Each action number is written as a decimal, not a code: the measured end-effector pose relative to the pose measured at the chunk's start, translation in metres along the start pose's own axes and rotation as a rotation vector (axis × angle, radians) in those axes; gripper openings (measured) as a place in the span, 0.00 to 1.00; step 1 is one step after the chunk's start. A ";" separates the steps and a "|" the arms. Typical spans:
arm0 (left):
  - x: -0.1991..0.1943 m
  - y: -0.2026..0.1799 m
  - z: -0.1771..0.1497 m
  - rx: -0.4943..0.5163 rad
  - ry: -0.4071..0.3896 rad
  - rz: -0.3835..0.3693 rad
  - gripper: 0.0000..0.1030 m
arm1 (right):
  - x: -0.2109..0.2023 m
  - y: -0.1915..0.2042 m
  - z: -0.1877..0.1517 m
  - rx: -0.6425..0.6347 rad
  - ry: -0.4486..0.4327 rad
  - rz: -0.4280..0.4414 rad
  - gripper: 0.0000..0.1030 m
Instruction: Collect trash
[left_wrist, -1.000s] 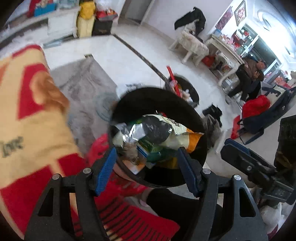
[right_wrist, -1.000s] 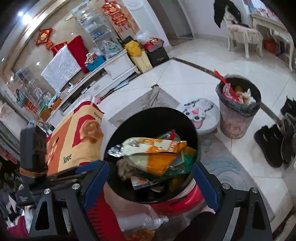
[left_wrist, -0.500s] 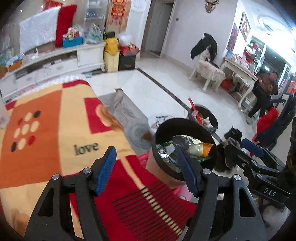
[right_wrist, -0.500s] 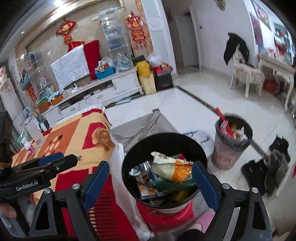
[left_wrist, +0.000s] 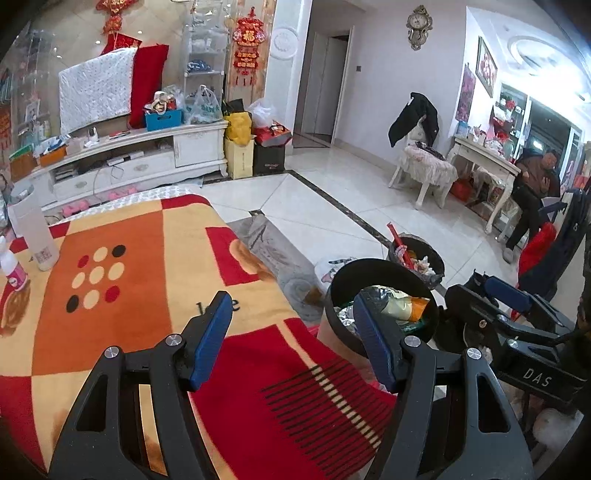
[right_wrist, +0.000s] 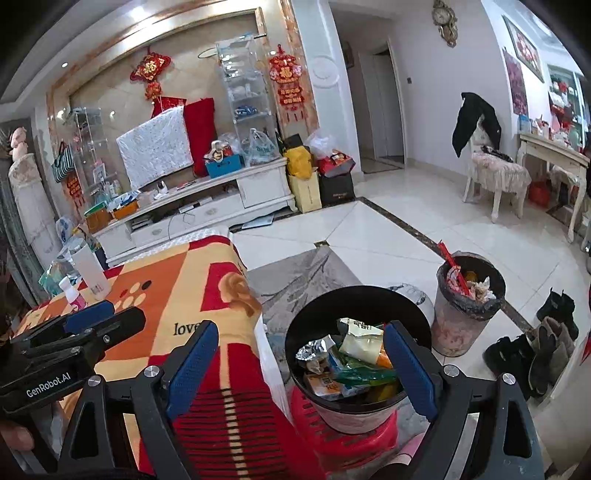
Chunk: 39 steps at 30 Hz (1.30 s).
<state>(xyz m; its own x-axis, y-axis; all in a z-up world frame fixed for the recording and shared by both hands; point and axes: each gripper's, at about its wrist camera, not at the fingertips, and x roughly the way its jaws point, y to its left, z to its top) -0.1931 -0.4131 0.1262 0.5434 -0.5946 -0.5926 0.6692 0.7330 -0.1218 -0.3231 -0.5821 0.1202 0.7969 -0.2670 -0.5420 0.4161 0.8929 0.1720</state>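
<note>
Both hand-held grippers gape wide, holding nothing. The wrappers (right_wrist: 351, 354) lie in the black bin (right_wrist: 369, 295), below the right hand-held gripper (right_wrist: 301, 365); the left hand-held gripper (left_wrist: 291, 339) hangs over the blanket (left_wrist: 147, 258), beside that bin.

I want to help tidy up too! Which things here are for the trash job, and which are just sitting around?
For the trash job:
black bin, full of wrappers
second bin on the floor
left gripper, open
right gripper, open

Just sitting around:
blanket
white cup
small bottle
boots
chair
</note>
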 end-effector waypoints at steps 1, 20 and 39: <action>-0.002 0.001 0.000 0.000 -0.005 0.002 0.65 | -0.002 0.002 0.000 -0.001 -0.007 0.002 0.87; -0.018 0.001 -0.004 0.012 -0.058 0.040 0.65 | -0.012 0.014 -0.005 -0.029 -0.036 0.045 0.87; -0.020 -0.001 -0.001 0.017 -0.077 0.031 0.65 | -0.020 0.015 0.002 -0.035 -0.069 0.010 0.92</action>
<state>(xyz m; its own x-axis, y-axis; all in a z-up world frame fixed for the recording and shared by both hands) -0.2052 -0.4016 0.1375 0.6004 -0.5960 -0.5332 0.6598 0.7459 -0.0907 -0.3319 -0.5639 0.1351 0.8294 -0.2815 -0.4825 0.3937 0.9074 0.1473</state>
